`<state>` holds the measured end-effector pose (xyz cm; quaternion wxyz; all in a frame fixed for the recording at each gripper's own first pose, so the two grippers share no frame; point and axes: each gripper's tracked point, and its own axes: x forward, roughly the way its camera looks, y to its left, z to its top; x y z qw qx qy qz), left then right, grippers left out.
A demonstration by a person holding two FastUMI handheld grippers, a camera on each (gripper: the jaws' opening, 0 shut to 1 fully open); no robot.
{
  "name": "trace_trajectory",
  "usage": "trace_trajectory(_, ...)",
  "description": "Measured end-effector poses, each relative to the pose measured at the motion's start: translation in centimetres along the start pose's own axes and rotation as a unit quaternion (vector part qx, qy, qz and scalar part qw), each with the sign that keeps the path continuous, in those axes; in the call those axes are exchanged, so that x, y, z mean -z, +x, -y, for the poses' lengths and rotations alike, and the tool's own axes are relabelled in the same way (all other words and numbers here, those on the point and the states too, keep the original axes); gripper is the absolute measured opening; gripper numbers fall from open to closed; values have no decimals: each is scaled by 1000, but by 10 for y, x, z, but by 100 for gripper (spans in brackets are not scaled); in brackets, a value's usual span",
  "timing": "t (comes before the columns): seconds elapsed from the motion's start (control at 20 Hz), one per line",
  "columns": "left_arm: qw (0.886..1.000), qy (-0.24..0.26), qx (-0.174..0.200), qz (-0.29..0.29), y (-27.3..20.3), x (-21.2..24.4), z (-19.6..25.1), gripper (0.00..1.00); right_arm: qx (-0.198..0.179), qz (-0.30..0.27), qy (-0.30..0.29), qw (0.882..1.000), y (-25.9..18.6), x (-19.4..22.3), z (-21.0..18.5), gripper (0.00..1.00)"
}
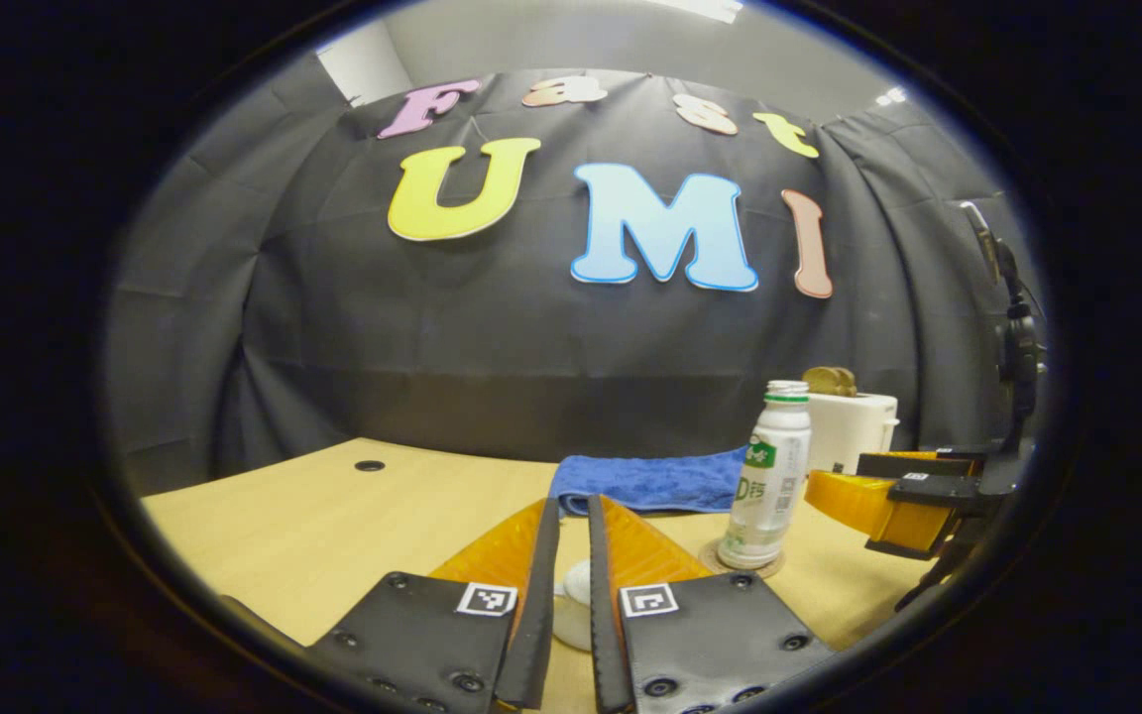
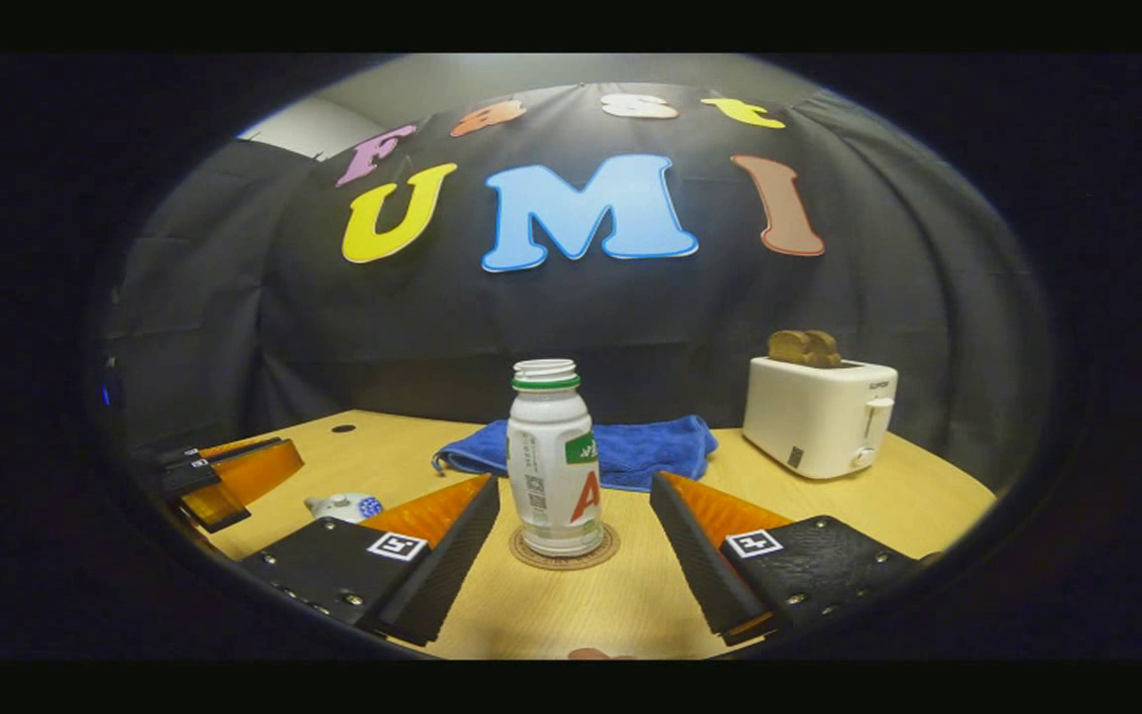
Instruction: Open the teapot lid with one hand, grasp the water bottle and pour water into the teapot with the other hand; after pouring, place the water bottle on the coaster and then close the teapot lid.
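The white water bottle (image 2: 553, 466) with a green neck ring and no cap stands upright on the round coaster (image 2: 564, 551). My right gripper (image 2: 573, 486) is open, one finger on each side of the bottle and clear of it. My left gripper (image 1: 573, 504) has its fingers nearly together on a small white piece, the teapot lid (image 1: 576, 595), of which little shows in the gap. The small white teapot (image 2: 345, 507) with a blue pattern sits on the table just beyond the left gripper (image 2: 264, 461). The bottle (image 1: 769, 476) and the right gripper (image 1: 834, 476) also appear in the left gripper view.
A folded blue towel (image 2: 621, 448) lies behind the bottle. A white toaster (image 2: 819, 412) with bread in its slots stands at the back right. The wooden table (image 2: 928, 506) has a cable hole (image 1: 369, 465) at the far left. Black cloth walls close off the back.
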<state>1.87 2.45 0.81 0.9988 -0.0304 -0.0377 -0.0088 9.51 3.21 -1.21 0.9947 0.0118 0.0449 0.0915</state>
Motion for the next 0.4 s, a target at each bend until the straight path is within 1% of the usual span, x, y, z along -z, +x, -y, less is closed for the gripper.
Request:
trace_trajectory(0.1,1000,7,8,0,-21,4,13,22,14,4,-8,1000,-19,1,6,94)
trace_trajectory(0.2,1000,21,17,0,-41,7,25,24,30,6,-9,999,-39,7,13,94)
trace_trajectory(0.25,999,23,25,-1,-48,9,34,22,36,7,-9,999,-46,11,16,94)
trace_trajectory(0.4,999,26,45,-14,-61,21,55,22,51,2,-7,999,-65,28,21,94)
